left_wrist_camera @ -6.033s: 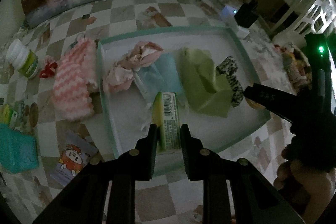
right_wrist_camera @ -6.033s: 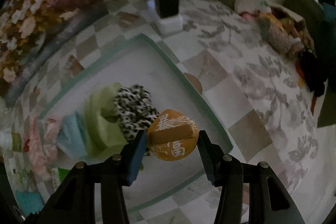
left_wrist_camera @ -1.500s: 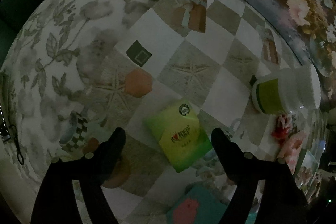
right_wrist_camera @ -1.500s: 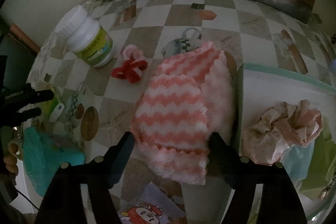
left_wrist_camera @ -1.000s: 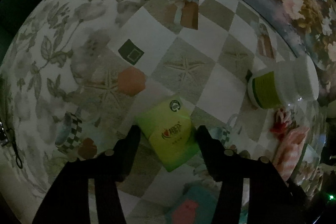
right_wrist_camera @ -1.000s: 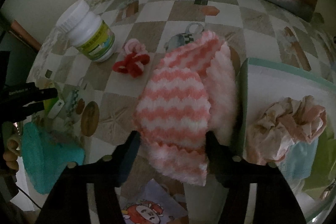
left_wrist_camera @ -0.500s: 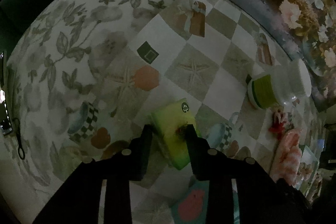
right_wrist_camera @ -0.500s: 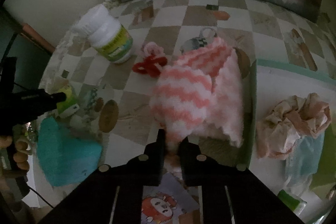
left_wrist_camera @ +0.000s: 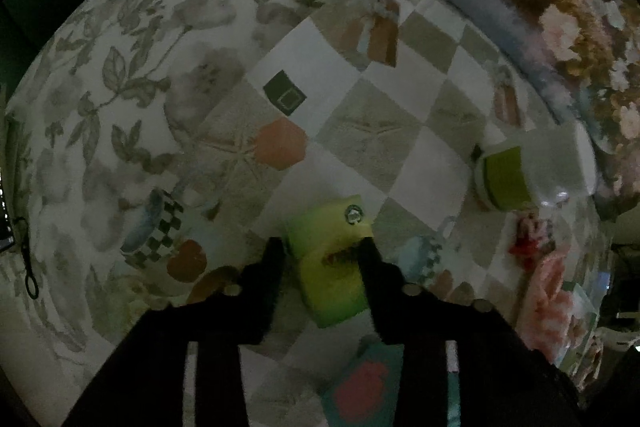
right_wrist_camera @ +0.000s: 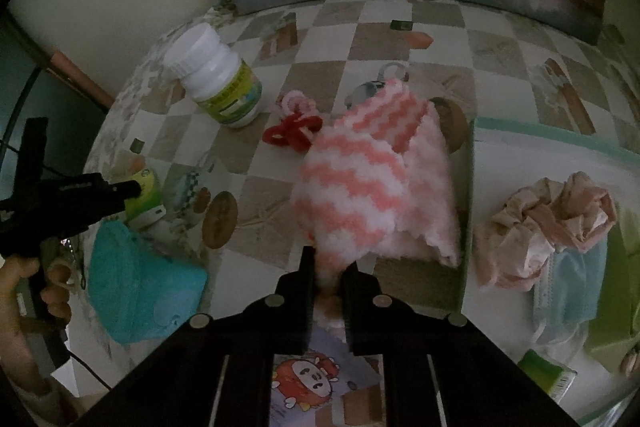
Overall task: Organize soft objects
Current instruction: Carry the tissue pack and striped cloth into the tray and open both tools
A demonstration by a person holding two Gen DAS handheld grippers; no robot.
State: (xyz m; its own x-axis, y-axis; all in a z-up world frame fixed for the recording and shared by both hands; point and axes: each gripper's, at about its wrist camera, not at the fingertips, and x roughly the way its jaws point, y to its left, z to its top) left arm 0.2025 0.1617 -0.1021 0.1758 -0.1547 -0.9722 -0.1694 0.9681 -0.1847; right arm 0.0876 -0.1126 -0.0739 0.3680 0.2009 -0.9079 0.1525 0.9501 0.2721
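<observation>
1. In the left wrist view we are looking down along our left claw (left_wrist_camera: pixel 322 253) at a checkered tablecloth (left_wrist_camera: pixel 384 131).
2. A green tissue pack (left_wrist_camera: pixel 330 267) is sitting between the two fingers. The jaws are opening. The pack looks squashed in the middle, and the fingers are still touching its sides.
3. A white bottle (left_wrist_camera: pixel 532 175) with a green label is lying on its side to the right, well apart from the pack.
4. A teal cloth (left_wrist_camera: pixel 368 387) with a red spot is showing at the bottom, just below the pack.
5. A flower painting (left_wrist_camera: pixel 580 27) is leaning at the far right edge.
6. In the right wrist view we are looking along our right claw (right_wrist_camera: pixel 329 267). It is squeezing tight on the near edge of a fluffy pink and white cloth (right_wrist_camera: pixel 368 187).
7. The fluffy cloth is hanging partly over the green rim of a white tray (right_wrist_camera: pixel 468 187), and most of it is still outside the tray.
8. Inside the tray a crumpled pink cloth (right_wrist_camera: pixel 548 227) is lying on a blue face mask (right_wrist_camera: pixel 572 287).
9. A red and pink hair tie (right_wrist_camera: pixel 294 127) is lying just beside the fluffy cloth, and the white bottle (right_wrist_camera: pixel 216 83) is standing near it.
10. At the left, our left claw (right_wrist_camera: pixel 136 189) is touching the tissue pack (right_wrist_camera: pixel 148 203), with the teal cloth (right_wrist_camera: pixel 140 291) just below it and a hand (right_wrist_camera: pixel 24 291) holding the handle.
11. A cartoon sticker sheet (right_wrist_camera: pixel 316 383) is lying right under our right claw.
</observation>
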